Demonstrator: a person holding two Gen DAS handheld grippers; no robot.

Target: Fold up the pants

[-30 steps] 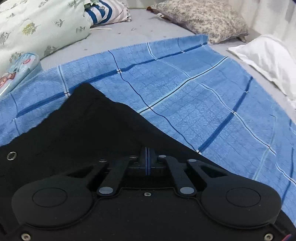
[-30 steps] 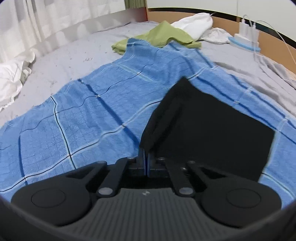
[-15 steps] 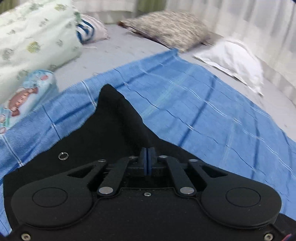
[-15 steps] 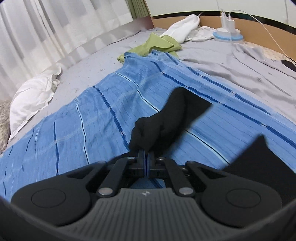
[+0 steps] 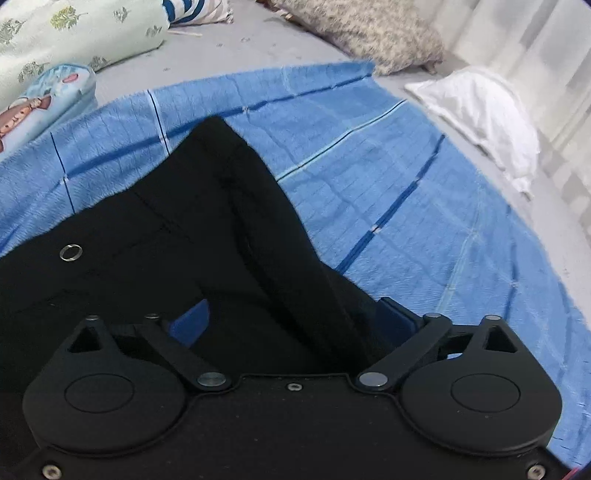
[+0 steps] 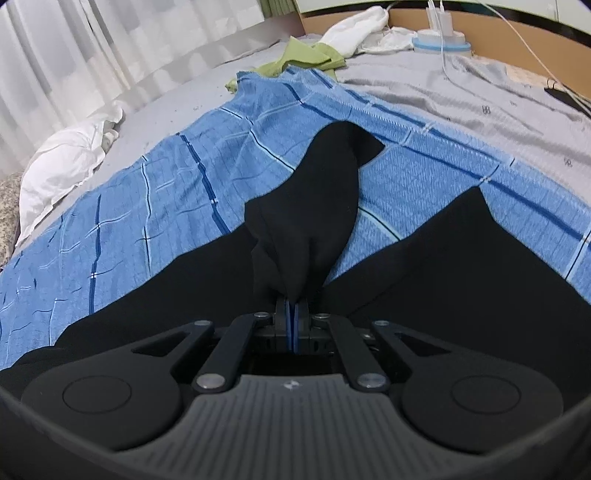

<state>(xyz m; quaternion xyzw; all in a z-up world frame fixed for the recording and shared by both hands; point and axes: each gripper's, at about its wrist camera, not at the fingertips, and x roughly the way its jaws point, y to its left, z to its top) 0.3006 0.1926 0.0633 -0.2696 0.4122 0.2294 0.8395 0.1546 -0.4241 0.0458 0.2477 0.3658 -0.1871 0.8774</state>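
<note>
Black pants (image 5: 207,236) spread on a blue checked blanket (image 5: 406,177) over the bed, left gripper (image 5: 291,325) spread wide with pants fabric between its fingers, right gripper (image 6: 293,325) pinching a pants fold rising toward 12 o'clock, white pillow (image 6: 62,158) at 10 o'clock.

We see the blue blanket (image 5: 388,177) lying bare right of the black pants (image 5: 207,229), open out to its far edge, where the speckled pillow (image 5: 369,33) and white pillow (image 5: 480,107) crowd its far corner. Toward the bed's headboard edge, a green cloth (image 6: 299,57) lies at the blanket's end, and a charger cable (image 6: 443,55) trails over the grey sheet (image 6: 461,96).
</note>
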